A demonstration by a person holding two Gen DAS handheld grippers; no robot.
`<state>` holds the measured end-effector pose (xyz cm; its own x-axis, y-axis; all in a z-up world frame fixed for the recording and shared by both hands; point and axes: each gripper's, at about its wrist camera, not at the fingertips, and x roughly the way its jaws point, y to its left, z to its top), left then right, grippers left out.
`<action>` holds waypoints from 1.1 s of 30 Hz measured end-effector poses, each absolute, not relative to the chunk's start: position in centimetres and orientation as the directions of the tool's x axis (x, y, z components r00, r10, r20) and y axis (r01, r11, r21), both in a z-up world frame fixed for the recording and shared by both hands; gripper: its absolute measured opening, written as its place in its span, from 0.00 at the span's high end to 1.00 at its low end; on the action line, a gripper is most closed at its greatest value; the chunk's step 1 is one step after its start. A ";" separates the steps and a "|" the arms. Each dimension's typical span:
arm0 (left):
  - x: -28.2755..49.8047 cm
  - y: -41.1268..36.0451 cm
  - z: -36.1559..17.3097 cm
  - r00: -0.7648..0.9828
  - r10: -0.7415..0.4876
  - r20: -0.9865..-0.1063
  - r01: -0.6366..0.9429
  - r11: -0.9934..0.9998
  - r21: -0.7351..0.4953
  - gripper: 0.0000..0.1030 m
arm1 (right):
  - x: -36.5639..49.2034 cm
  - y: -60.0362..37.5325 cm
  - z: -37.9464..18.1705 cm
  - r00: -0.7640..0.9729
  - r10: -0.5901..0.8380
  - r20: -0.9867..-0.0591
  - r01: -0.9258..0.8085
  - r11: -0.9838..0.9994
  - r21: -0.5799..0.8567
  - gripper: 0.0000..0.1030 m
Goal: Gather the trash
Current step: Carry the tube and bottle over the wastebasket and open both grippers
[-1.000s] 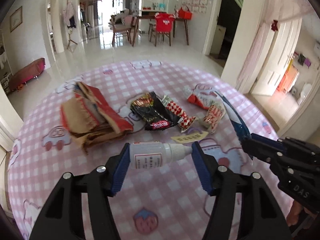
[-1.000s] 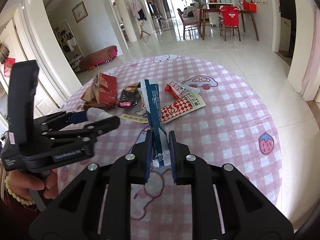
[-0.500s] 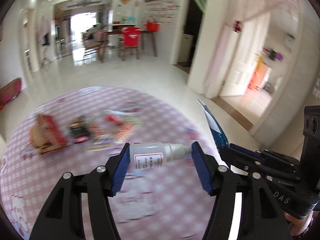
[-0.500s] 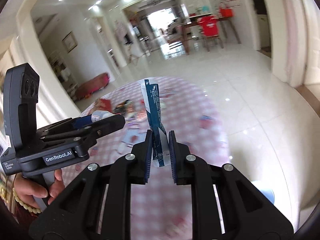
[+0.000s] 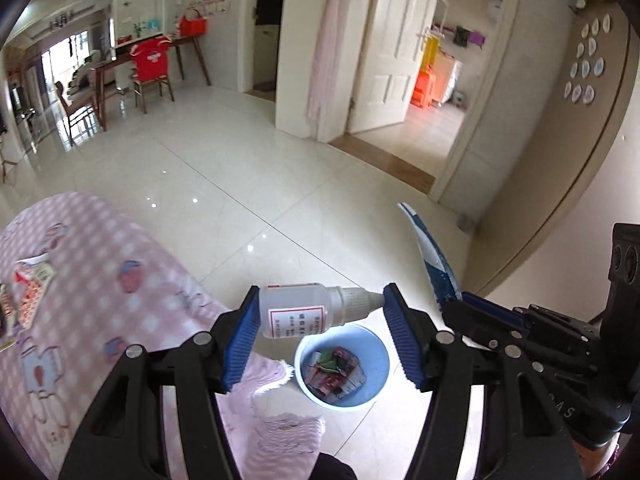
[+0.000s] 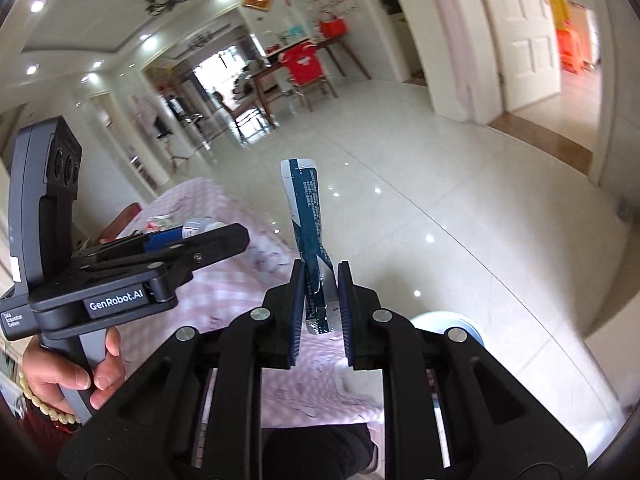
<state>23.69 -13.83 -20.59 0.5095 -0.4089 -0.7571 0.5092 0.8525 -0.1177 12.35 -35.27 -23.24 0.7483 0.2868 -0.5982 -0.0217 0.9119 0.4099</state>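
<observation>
Showing only leftward: bin (image 5: 376, 354) contents

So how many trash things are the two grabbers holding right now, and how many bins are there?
Small white plastic dropper bottle, held in the left gripper: 1
Long blue and white foil wrapper, held in the right gripper: 1
Round light blue bin on the floor, with wrappers inside: 1
Total: 3

A pink checked cloth (image 5: 80, 280) covers the bench. Across the glossy tiled floor (image 5: 224, 168) stands a red-draped chair (image 5: 150, 66). A white door (image 5: 394, 44) stands ajar.
</observation>
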 end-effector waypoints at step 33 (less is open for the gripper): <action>23.6 -23.4 -24.8 0.378 -0.429 -0.820 0.631 0.768 -0.110 0.34 | 8.4 -43.0 -24.4 0.841 0.001 -0.541 0.248 0.888 0.388 0.40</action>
